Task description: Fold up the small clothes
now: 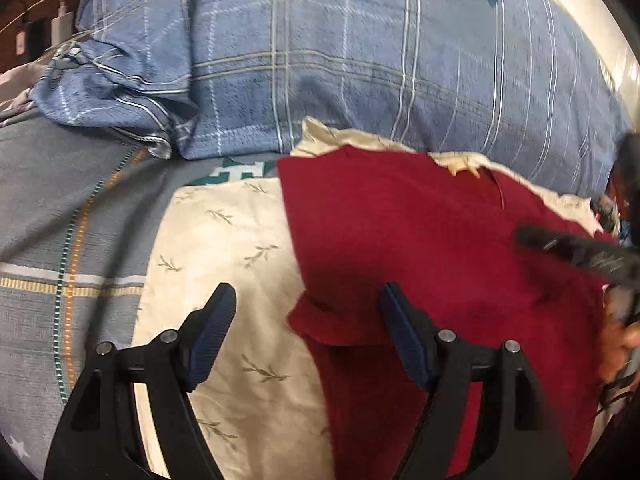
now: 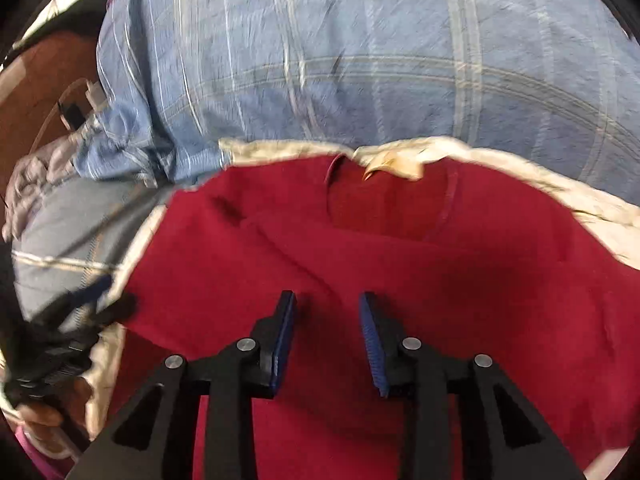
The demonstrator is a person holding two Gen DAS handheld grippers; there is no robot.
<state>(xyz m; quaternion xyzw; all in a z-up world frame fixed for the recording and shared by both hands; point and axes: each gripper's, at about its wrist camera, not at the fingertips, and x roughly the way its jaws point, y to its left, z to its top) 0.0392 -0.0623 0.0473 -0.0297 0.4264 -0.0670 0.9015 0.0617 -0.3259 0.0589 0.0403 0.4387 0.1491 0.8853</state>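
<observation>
Left gripper (image 1: 308,308): jaws wide, empty, straddling the garment's edge at 6 o'clock.
Right gripper (image 2: 328,314): jaws narrowly parted, nothing between the pads, over the cloth's middle.
Red garment (image 2: 400,240): lies on a cream leaf-print cloth (image 1: 224,240), one side apparently folded over toward the neckline at 12 o'clock.
Progress: judged midway; further folds remain.
Surface: bed with grey plaid sheet (image 1: 60,220).
Beyond: blue plaid pillow (image 1: 360,60) at 12 o'clock; charger (image 1: 60,20) at 10 o'clock.

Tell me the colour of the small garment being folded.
Dark red garment, plain with no print; it shows best in the right wrist view.
</observation>
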